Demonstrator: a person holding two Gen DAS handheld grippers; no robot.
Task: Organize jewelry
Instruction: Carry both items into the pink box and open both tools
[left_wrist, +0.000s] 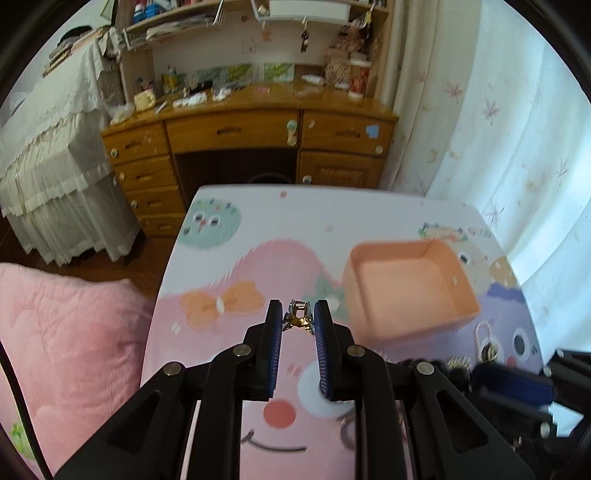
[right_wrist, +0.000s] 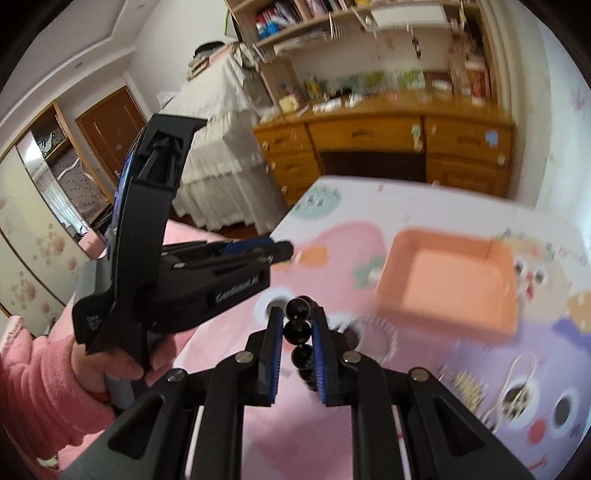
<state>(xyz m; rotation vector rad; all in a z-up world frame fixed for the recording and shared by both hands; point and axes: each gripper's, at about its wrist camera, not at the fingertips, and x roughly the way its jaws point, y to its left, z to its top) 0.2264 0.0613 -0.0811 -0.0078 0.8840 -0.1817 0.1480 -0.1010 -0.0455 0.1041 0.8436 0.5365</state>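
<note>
Ahead of both my grippers lies the table (left_wrist: 236, 229), a flat top under a glossy cartoon-printed cover in pink, lilac and mint; its far edge is straight, and the printed surface between that edge and my fingers lies bare. Ahead and to the right of the left gripper (left_wrist: 298, 318) sits the peach tray (left_wrist: 410, 254), a smooth, square, shallow plastic box with rounded corners. From the right gripper (right_wrist: 298, 325) the same tray is ahead and right.

The left gripper is closed on a small metal trinket (left_wrist: 297, 317), gold and silver, angular and shiny, pinched at the tips of the ribbed blue pads. The right gripper is clamped on a string of black beads (right_wrist: 297, 328), round and glossy, running along the gap between its pads.

Only the right wrist view shows a hand (right_wrist: 110, 365) in a fuzzy pink sleeve (right_wrist: 40, 384) gripping the left tool's handle, to my left. It also shows more jewelry (right_wrist: 517, 391) lying on the cover to the lower right, thin chains and a spiky pale piece, blurred. The left view catches that pile only at its right edge, partly behind the other gripper, but shows a soft pink blanket (left_wrist: 66, 347) beside the table's left edge.
</note>
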